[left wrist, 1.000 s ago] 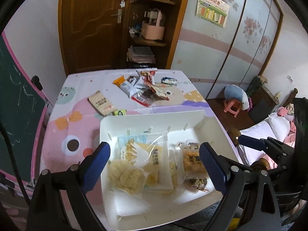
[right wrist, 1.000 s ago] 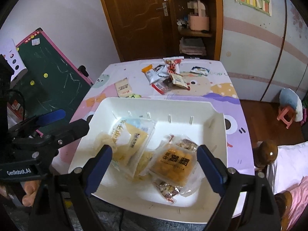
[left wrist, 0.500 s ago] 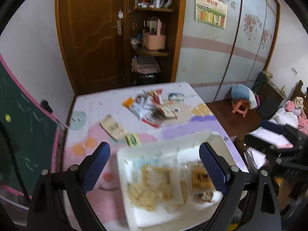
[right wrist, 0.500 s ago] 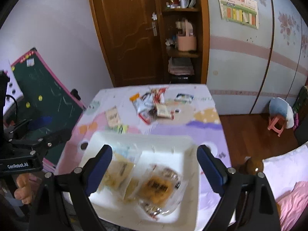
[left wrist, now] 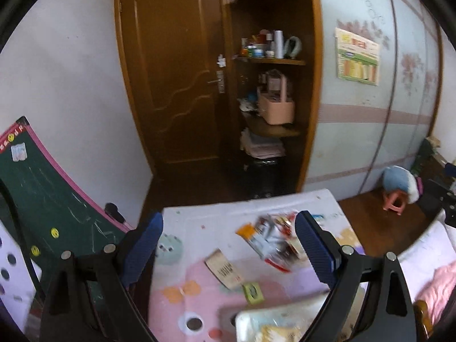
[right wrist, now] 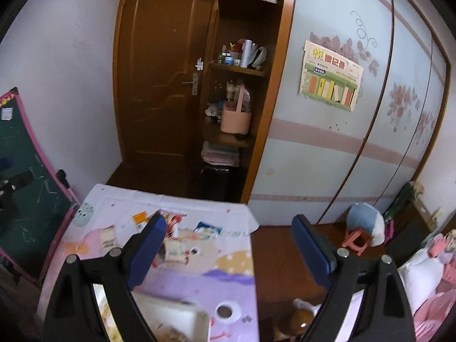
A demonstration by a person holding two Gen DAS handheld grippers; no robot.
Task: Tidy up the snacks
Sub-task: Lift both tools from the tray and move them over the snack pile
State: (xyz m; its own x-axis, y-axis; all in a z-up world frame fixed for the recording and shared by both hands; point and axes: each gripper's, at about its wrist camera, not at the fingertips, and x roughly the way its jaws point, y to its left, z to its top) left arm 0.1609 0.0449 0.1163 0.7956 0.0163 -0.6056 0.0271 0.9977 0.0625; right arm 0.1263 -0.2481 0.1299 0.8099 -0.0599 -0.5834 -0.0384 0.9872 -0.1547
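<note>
The white tray [left wrist: 285, 317] with bagged snacks shows only at the bottom edge of the left wrist view, and its corner [right wrist: 176, 313] at the bottom of the right wrist view. Loose snack packets [left wrist: 270, 239] lie in a heap at the far end of the cartoon-print table [left wrist: 193, 222]. Nearer the tray lie a brown packet [left wrist: 225, 269] and a small green one [left wrist: 252, 292]. My left gripper [left wrist: 228, 245] hangs high above the table, open and empty. My right gripper [right wrist: 228, 248] is open too, off the table's right edge [right wrist: 250, 245], above the packet heap [right wrist: 173, 236].
A green chalkboard [left wrist: 42, 199] leans at the table's left. Behind the table stand a brown door [left wrist: 171, 85] and open shelves [left wrist: 273, 114]. A pink stool [right wrist: 356, 238], a bed [right wrist: 421, 279] and a brown knob [right wrist: 299, 320] are on the right.
Both grippers have risen and tipped upward. The tray has slid from the middle of both views to the bottom edge, and the door and shelves now fill the frames. Jaws unchanged.
</note>
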